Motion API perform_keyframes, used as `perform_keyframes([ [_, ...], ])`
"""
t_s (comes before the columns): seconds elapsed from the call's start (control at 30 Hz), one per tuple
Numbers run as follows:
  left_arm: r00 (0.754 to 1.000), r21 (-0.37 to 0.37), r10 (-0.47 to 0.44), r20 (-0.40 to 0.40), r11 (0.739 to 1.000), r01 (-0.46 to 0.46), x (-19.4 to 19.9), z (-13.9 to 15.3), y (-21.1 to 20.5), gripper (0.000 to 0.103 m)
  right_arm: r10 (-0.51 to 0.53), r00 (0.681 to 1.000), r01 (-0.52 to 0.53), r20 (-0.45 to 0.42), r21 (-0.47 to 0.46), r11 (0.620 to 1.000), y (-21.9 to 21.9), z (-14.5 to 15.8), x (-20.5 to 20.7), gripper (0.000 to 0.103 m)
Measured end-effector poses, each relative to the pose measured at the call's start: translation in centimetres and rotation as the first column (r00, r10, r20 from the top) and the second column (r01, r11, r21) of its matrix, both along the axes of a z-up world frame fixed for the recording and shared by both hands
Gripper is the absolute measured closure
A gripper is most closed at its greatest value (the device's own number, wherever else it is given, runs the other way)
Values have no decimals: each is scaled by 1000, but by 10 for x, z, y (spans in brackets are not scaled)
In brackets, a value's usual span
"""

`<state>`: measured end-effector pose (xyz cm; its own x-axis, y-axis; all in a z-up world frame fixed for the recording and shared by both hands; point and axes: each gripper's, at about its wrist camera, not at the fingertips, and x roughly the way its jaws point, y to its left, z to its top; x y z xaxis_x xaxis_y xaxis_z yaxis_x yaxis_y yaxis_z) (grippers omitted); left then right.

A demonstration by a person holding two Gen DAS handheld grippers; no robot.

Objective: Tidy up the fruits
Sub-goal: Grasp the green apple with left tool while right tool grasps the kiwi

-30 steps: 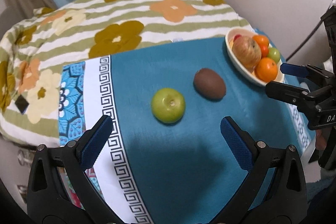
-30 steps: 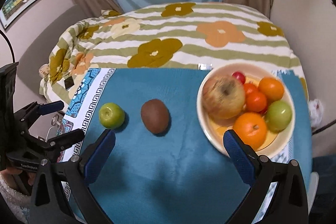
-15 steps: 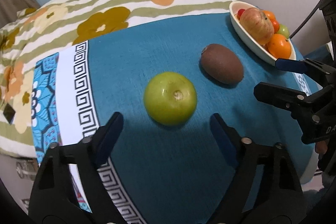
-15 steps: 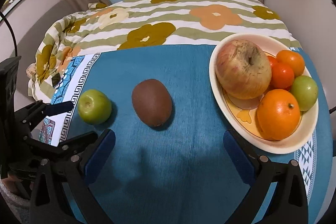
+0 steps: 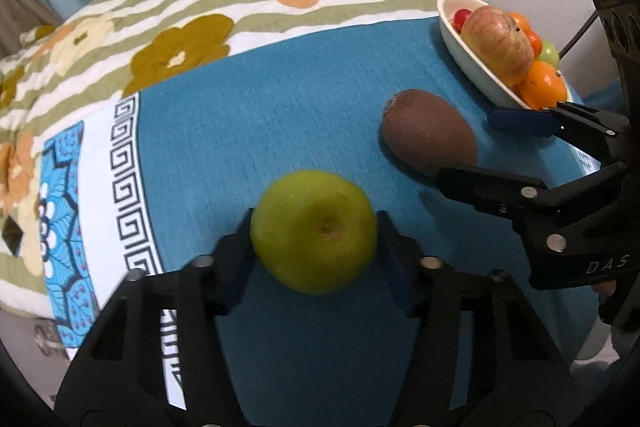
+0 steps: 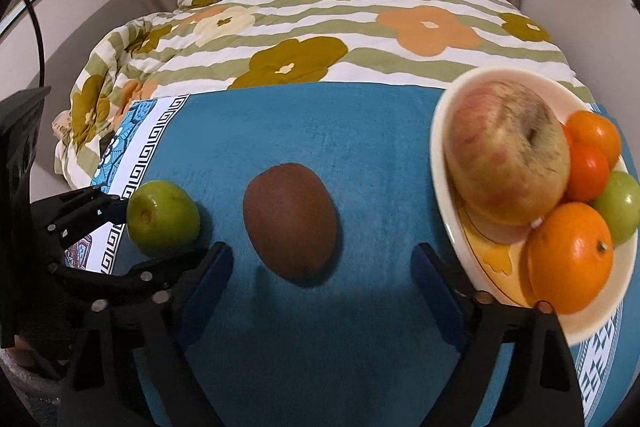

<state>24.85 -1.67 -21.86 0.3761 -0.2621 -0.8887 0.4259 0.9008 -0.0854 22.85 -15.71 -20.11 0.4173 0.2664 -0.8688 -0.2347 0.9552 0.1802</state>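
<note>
Left gripper: its two blue-padded fingers sit on either side of the green apple, pads against the fruit's flanks, pinching it. In the right wrist view the same gripper comes in from the left edge, one finger behind the fruit and one in front.
Green apple: lodged between the left fingertips, stem dimple facing the left camera, on the teal cloth; from the right wrist view it lies just outside and beyond that gripper's left finger.
Right gripper: fingers spread wide, holding nothing; the left pad and the right pad are well apart over the cloth.
Kiwi: just ahead of the right fingertips, roughly centred in the gap and slightly toward the left finger, touching neither pad. In the left wrist view it lies beyond and to the right of the pinched apple, with one right finger at its near side.
Bowl: ahead and to the right of the right finger, its near rim just beside that finger; it holds a large red-yellow apple, oranges and a smaller green fruit.
Flowered quilt: farthest, beyond the cloth's edge.
</note>
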Motion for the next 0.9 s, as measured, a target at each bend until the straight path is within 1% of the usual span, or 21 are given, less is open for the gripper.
perform_keyframes([
  [0.07,1000,-1,-2,-3,1000,2,2,1,1,46,9,1000,-9,-7,8,1000,1,-2,2,28],
  [0.13,1000,-2,-5,-7,1000,5,3,1,2,46,14,1000,-14,-6,10,1000,1,-3,4,29],
  [0.2,1000,1,-8,-9,1000,8,4,1,3,46,18,1000,-18,-7,11,1000,2,-4,7,34],
  [0.33,1000,1,-3,-13,1000,3,3,1,5,46,39,999,-39,-3,8,999,8,-4,10,38],
  [0.4,1000,1,5,-16,1000,-5,4,2,7,46,48,999,-48,-7,11,999,11,-5,11,42],
  [0.5,1000,1,16,-20,1000,-16,2,2,10,46,55,998,-54,-8,6,998,14,-6,12,44],
  [0.77,998,-5,65,-26,998,-66,2,2,22,46,71,997,-71,-2,11,997,18,-7,14,44],
  [0.83,997,-5,79,-28,997,-79,2,2,24,46,85,996,-85,-2,10,996,20,-7,15,57],
  [0.9,995,-8,93,-28,996,-93,2,4,27,46,92,996,-92,-2,10,996,19,-5,16,60],
])
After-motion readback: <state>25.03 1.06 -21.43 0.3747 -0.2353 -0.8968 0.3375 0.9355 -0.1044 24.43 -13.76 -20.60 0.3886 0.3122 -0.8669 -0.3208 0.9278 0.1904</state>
